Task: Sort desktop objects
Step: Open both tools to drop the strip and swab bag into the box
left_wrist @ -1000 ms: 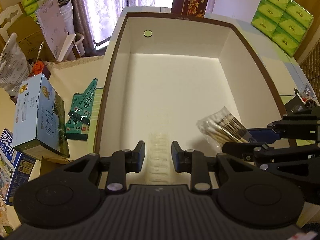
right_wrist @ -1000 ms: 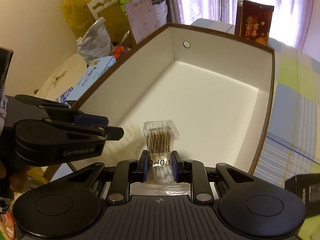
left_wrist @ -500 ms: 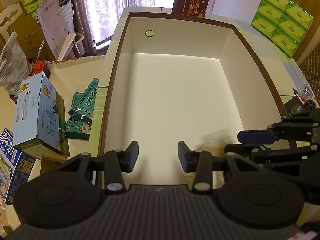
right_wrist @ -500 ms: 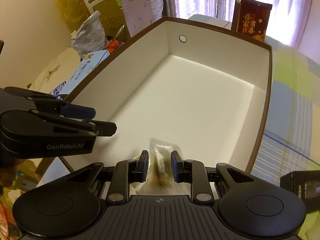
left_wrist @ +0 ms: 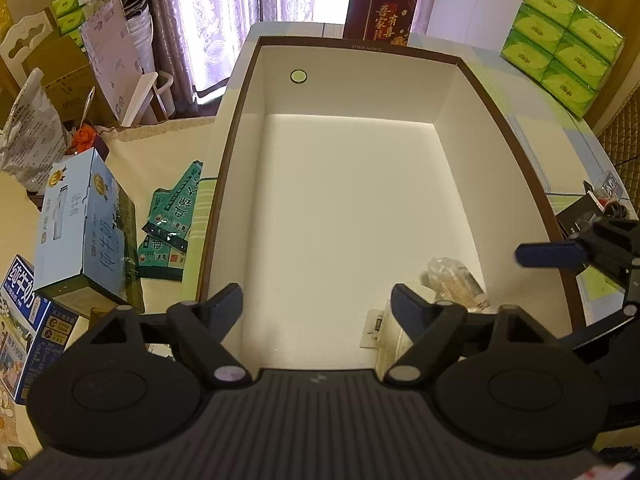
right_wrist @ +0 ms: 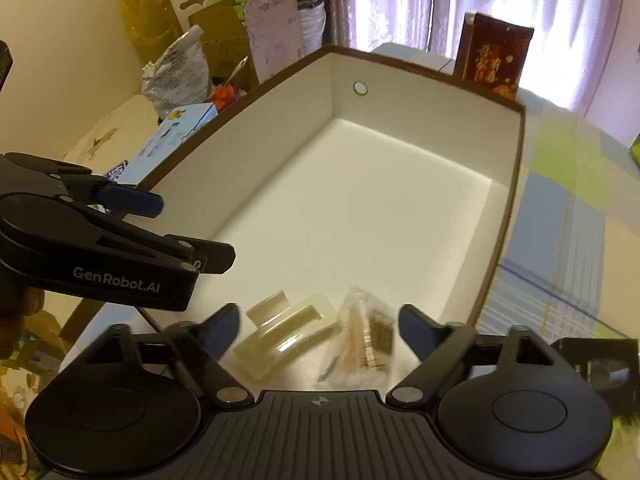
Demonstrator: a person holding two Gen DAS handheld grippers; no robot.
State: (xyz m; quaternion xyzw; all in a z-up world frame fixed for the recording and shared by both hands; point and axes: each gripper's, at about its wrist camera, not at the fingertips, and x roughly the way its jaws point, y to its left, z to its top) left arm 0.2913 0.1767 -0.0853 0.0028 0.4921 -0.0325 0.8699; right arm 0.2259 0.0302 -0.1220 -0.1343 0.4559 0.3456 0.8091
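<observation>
You're holding both grippers over the white box [left_wrist: 352, 184] with jaws spread wide — the left gripper [left_wrist: 316, 304] and the right gripper [right_wrist: 320, 320] gripping nothing. The cotton swab packet [right_wrist: 360, 340] is lying on the box floor beside a clear plastic pack [right_wrist: 280, 336] — near corner.

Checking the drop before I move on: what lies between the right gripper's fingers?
In the right wrist view, the open right gripper frames a clear swab pack and a pale plastic piece on the box floor, ungripped.
</observation>
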